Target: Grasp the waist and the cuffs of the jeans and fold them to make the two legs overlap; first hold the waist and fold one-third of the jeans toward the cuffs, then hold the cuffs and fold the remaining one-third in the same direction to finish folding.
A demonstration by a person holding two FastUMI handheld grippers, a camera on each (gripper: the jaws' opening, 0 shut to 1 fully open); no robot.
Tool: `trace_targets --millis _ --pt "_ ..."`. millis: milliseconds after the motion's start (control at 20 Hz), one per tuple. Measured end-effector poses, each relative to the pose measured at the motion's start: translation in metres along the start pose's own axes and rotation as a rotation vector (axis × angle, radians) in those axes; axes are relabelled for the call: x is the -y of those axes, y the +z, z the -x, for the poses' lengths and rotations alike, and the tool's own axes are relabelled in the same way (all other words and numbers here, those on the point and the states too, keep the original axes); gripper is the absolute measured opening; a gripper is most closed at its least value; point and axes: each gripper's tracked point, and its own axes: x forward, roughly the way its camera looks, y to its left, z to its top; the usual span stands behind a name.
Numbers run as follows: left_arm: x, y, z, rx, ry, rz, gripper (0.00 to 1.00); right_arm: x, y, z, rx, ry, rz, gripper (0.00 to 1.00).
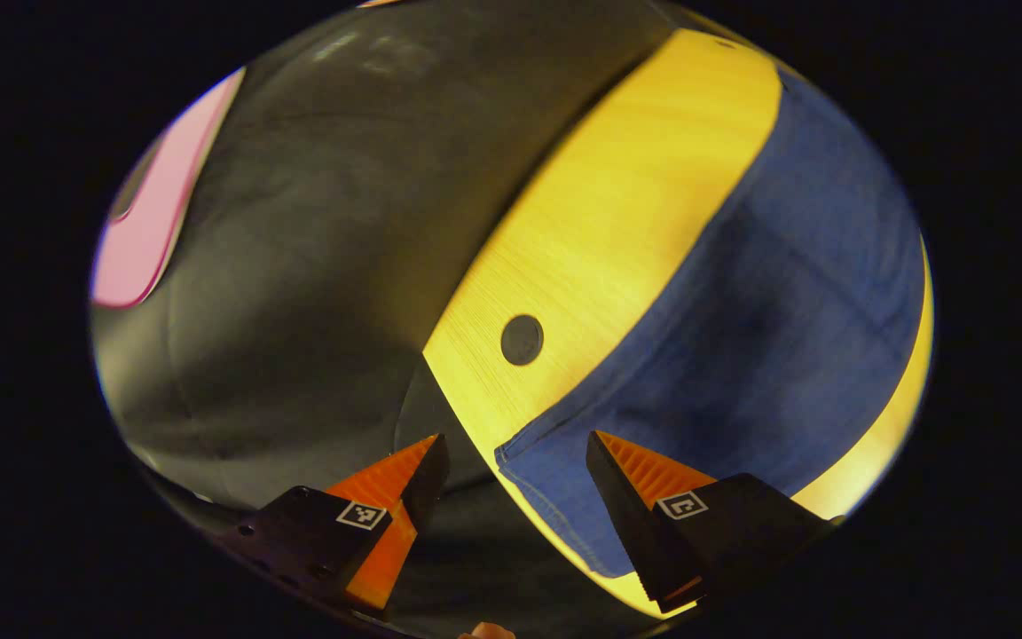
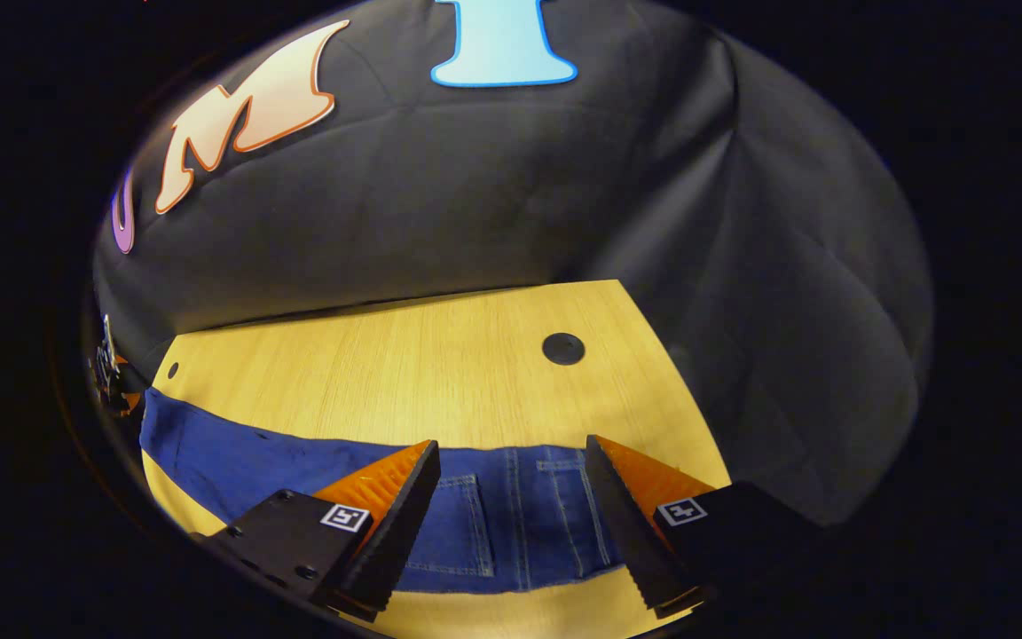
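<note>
The black cloth wall [image 2: 493, 195] of the booth stood behind everything and closed around the far sides of the counter. The wooden counter [image 2: 404, 364] lay below it, pale and bare on its far half, with a small dark round hole [image 2: 562, 348] near its far right corner in the right gripper view. The same kind of hole [image 1: 522, 339] was seen in the left gripper view near a corner of the counter [image 1: 617, 222].

The jeans [image 2: 298, 457] lay flat on the counter as a long blue band across its near part. In the right gripper view the waist end with the back pockets [image 2: 511, 524] lay between the fingers of the right tongs [image 2: 511, 457], and the legs ran away to the left. In the left gripper view the cuff end [image 1: 555, 488] of the jeans [image 1: 786, 302] lay at the edge of the counter, just before the left tongs [image 1: 518, 448].

Both tongs were wide open and held nothing. The left tongs hovered at the cuff, the right tongs over the waist; whether the fingers touched the cloth, I cannot tell.
</note>
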Motion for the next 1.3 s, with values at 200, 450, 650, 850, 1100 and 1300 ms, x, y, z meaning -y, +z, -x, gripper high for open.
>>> trace_targets --millis 200,450,650,850,1100,1300 --pt "0.028 0.034 0.033 0.159 -0.005 0.311 0.94 0.019 -0.039 0.012 -0.038 -0.017 -0.026 1.0" --pt "0.023 0.051 0.036 0.277 -0.006 0.55 0.95 0.034 -0.082 0.015 -0.079 -0.025 -0.071 1.0" --pt "0.016 0.058 0.038 0.309 0.021 0.608 0.95 0.049 -0.104 0.004 -0.1 -0.03 -0.109 1.0" --pt "0.013 0.067 0.044 0.311 0.036 0.691 0.95 0.068 -0.12 -0.014 -0.142 -0.032 -0.153 1.0" --pt "0.01 0.067 0.051 0.267 0.023 0.67 0.95 0.071 -0.136 -0.029 -0.186 0.015 -0.182 1.0" --pt "0.011 0.071 0.057 0.26 0.045 0.691 0.95 0.067 -0.136 -0.032 -0.178 0.047 -0.179 0.98"
